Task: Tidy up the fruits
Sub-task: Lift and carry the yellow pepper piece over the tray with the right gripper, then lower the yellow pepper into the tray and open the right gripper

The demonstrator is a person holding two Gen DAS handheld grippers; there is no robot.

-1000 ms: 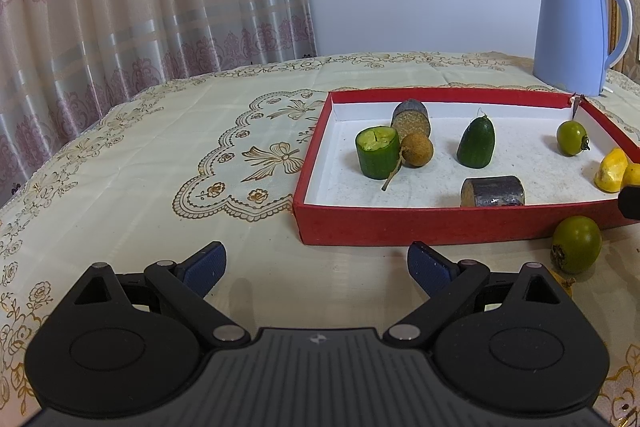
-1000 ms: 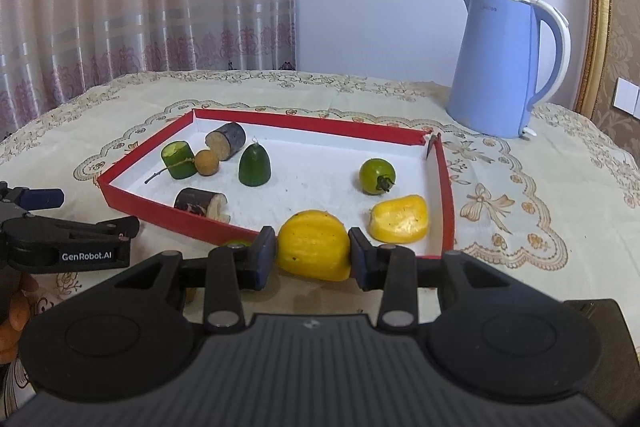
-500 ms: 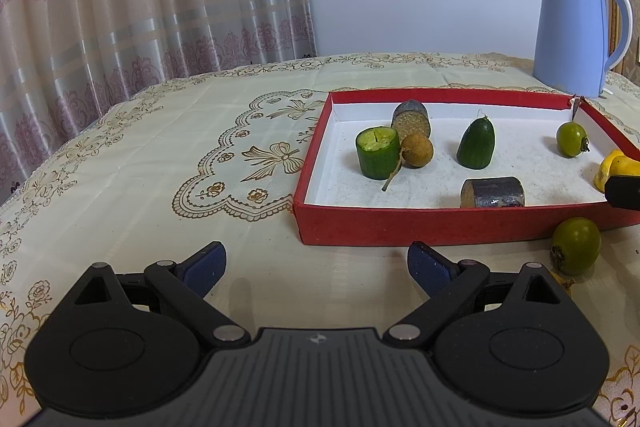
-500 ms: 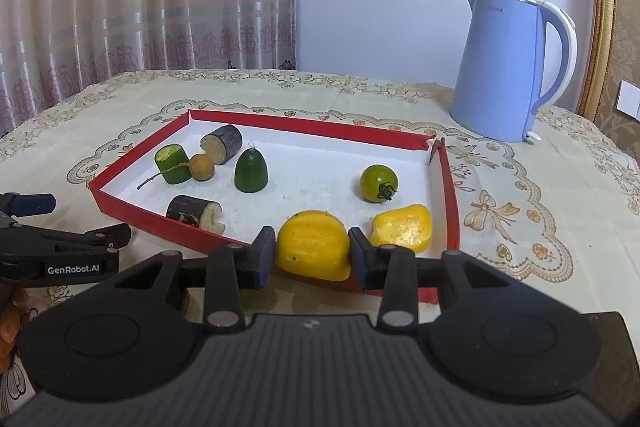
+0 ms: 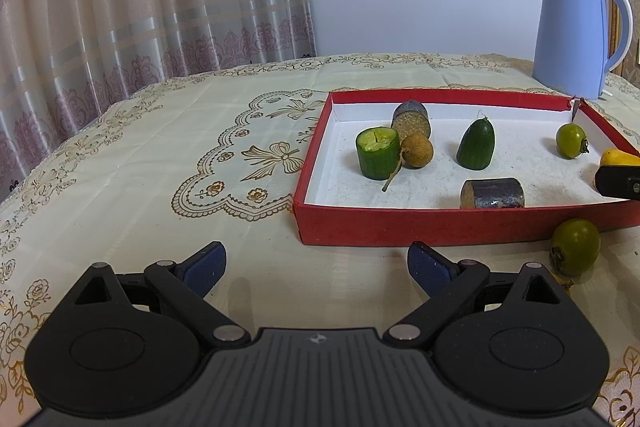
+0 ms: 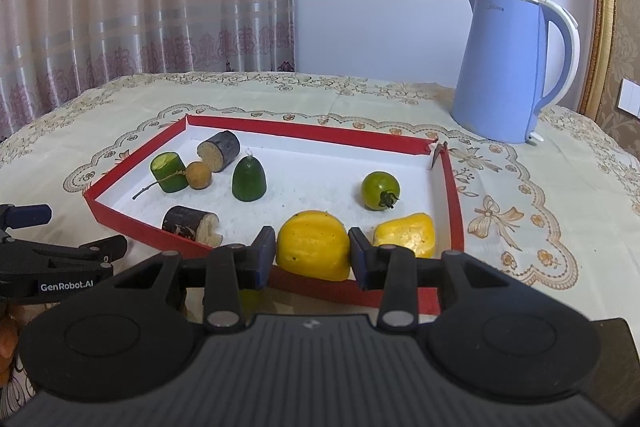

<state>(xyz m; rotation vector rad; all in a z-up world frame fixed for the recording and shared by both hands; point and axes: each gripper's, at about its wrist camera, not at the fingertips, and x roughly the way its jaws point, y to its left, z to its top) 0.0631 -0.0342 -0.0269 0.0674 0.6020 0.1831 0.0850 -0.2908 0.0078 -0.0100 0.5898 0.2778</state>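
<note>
My right gripper (image 6: 313,250) is shut on a yellow fruit piece (image 6: 313,249) and holds it over the near edge of the red tray (image 6: 132,155). Inside the tray lie a second yellow piece (image 6: 405,235), a green tomato (image 6: 380,190), a dark green cucumber end (image 6: 249,179), a cut cucumber chunk (image 6: 170,171), a brown longan (image 6: 199,175) and two dark sugarcane pieces (image 6: 219,155). My left gripper (image 5: 316,263) is open and empty above the tablecloth, in front of the tray's near left corner (image 5: 312,223). A green fruit (image 5: 575,247) sits on the cloth outside the tray.
A blue electric kettle (image 6: 512,67) stands behind the tray's far right corner. The table carries a cream embroidered cloth (image 5: 160,155). Curtains (image 5: 120,7) hang behind at the left, and a gold frame edge (image 6: 604,7) runs along the right.
My right gripper has moved forward and up with the yellow piece, from in front of the tray to over its near edge. My left gripper has stayed still.
</note>
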